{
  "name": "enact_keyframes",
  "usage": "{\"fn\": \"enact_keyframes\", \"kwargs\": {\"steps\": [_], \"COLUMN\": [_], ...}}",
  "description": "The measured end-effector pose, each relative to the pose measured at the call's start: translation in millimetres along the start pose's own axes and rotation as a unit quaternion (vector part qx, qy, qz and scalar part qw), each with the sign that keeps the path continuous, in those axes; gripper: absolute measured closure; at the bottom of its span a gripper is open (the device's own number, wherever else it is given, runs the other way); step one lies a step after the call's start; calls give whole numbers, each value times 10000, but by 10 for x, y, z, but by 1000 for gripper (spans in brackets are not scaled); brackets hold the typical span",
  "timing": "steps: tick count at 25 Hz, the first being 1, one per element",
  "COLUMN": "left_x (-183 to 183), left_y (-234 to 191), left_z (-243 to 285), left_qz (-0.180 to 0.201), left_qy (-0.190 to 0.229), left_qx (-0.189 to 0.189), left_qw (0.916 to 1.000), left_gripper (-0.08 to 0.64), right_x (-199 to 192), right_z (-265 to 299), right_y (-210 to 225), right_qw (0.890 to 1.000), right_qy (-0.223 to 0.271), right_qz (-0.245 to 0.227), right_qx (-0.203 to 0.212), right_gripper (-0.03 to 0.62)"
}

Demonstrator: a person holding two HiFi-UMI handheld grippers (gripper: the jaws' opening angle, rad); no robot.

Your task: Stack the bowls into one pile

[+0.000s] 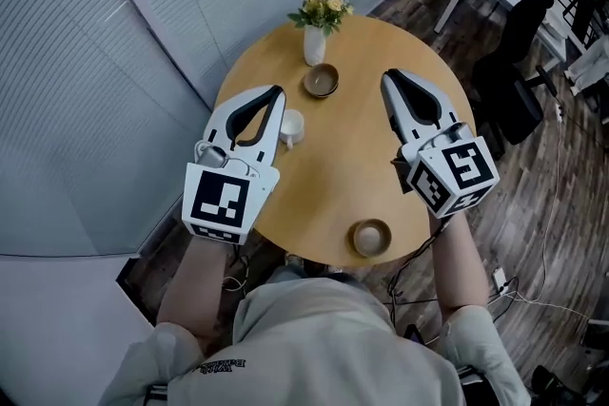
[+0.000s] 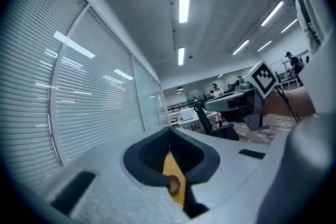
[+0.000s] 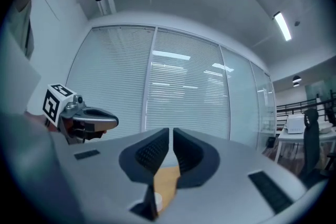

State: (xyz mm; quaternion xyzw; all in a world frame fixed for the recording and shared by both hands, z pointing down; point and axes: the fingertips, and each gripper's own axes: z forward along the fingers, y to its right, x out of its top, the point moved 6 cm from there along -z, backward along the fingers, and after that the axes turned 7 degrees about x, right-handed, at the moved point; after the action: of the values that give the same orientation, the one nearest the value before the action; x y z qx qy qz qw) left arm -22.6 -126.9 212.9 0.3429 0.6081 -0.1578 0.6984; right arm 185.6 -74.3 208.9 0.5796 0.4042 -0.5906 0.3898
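Three bowls sit apart on the round wooden table. A dark brown bowl stands at the far side by the vase. A small white bowl lies at the left, and a tan bowl sits near the front edge. My left gripper hovers over the table's left side, just beside the white bowl, jaws shut and holding nothing. My right gripper hovers over the right side, also shut and holding nothing. Under the left jaws a brown bowl shows in the left gripper view; under the right jaws the white bowl shows.
A white vase of yellow flowers stands at the table's far edge, close to the dark brown bowl. Glass walls with blinds run along the left. A black office chair and cables on the wooden floor lie to the right.
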Motion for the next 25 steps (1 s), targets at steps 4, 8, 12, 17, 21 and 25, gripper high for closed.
{"fn": "enact_keyframes", "kwargs": {"steps": [4, 8, 12, 17, 21, 25], "left_x": [163, 134, 88, 101, 108, 84], "left_y": [117, 178, 244, 350, 395, 448], "left_z": [-161, -210, -268, -382, -467, -531], "left_qz": [-118, -160, -108, -461, -302, -356], "left_qy": [150, 116, 138, 202, 155, 96], "left_qx": [-43, -54, -86, -180, -146, -189], "left_qw": [9998, 9998, 9998, 9986, 9993, 9991], "left_gripper": [538, 538, 538, 538, 538, 538], "right_x": [20, -16, 19, 69, 57, 13], "right_z": [-214, -363, -546, -765, -870, -919], "right_y": [-90, -131, -171, -246, -316, -382], "right_qw": [9999, 9997, 9997, 9998, 9999, 10000], "right_qy": [89, 76, 90, 94, 43, 39], "right_qz": [132, 213, 210, 79, 45, 42], "right_qx": [-18, -64, -103, -171, -142, -60], "right_gripper": [549, 549, 549, 549, 549, 549]}}
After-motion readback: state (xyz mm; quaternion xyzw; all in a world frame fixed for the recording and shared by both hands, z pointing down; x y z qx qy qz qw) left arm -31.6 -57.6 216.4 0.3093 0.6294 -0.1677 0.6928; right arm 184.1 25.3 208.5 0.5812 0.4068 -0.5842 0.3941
